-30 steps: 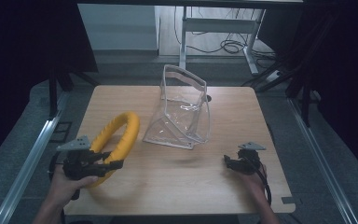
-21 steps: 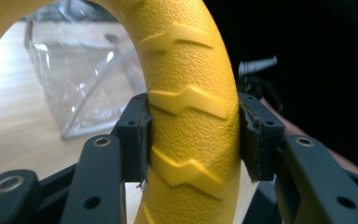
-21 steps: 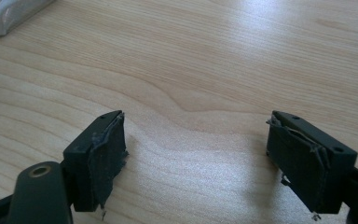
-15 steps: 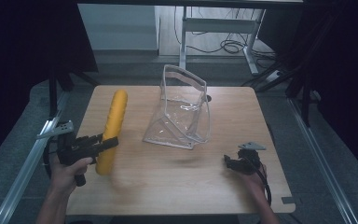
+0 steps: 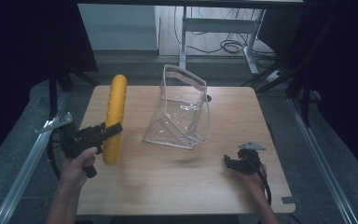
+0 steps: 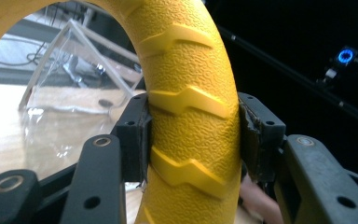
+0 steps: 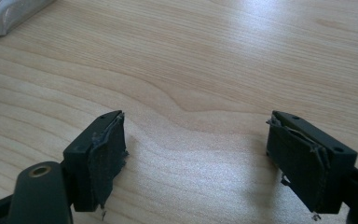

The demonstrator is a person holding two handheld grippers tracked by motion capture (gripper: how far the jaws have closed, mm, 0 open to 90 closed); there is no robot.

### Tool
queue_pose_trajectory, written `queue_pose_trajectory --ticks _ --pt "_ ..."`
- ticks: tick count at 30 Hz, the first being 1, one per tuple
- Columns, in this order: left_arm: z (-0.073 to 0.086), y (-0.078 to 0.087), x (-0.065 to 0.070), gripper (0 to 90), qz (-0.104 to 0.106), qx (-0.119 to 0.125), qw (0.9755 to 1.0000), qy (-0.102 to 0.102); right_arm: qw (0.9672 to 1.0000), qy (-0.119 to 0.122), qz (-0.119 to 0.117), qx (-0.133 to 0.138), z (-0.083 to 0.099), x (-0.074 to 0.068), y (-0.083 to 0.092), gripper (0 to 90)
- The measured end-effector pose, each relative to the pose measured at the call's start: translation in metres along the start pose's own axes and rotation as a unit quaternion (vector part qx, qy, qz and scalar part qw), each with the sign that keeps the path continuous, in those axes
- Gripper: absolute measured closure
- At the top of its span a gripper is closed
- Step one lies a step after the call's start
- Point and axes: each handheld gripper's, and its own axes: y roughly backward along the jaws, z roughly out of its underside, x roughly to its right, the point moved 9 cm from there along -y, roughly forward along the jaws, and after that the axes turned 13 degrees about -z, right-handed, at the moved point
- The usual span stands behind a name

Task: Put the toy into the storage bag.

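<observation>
Jaws of the left gripper (image 5: 113, 129) were clamped on the yellow ring (image 5: 114, 116), one pad pressed against each side of its ridged, pebbled band, as was plainly shown in the left gripper view (image 6: 191, 135). In the high view the ring was held on edge, lifted off the worktop (image 5: 177, 186) over its left edge, and was seen almost edge-on as a long yellow bar. The clear pouch (image 5: 182, 114) stood upright near the middle of the worktop, toward the far edge, with its mouth open at the top and nothing visible inside it. The right gripper (image 5: 237, 162) was rested near the near right corner, well apart from both ring and pouch, and its jaws were spread wide over bare wood with nothing between them (image 7: 196, 154). The pick-up was judged to be done. If the ring was meant for the pouch, as the layout suggested, the carry across to the pouch, the lowering through its mouth and the release were judged to be left.
</observation>
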Motion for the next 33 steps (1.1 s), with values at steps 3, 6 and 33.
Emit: queue_pose_trajectory --ticks 3,6,33 --pt "-0.003 -0.003 0.004 50.9 0.002 0.01 0.9999 0.003 1.0 0.0 0.001 -0.001 0.0 0.0 0.0 19.6" --pt "-0.009 -0.009 0.012 50.9 0.003 0.029 0.9996 0.006 1.0 0.001 0.0 -0.001 0.0 0.0 0.0 19.6" --pt "-0.033 -0.053 0.053 50.9 -0.046 0.146 0.9876 -0.033 1.0 -0.001 0.002 -0.001 0.0 0.001 0.0 19.6"
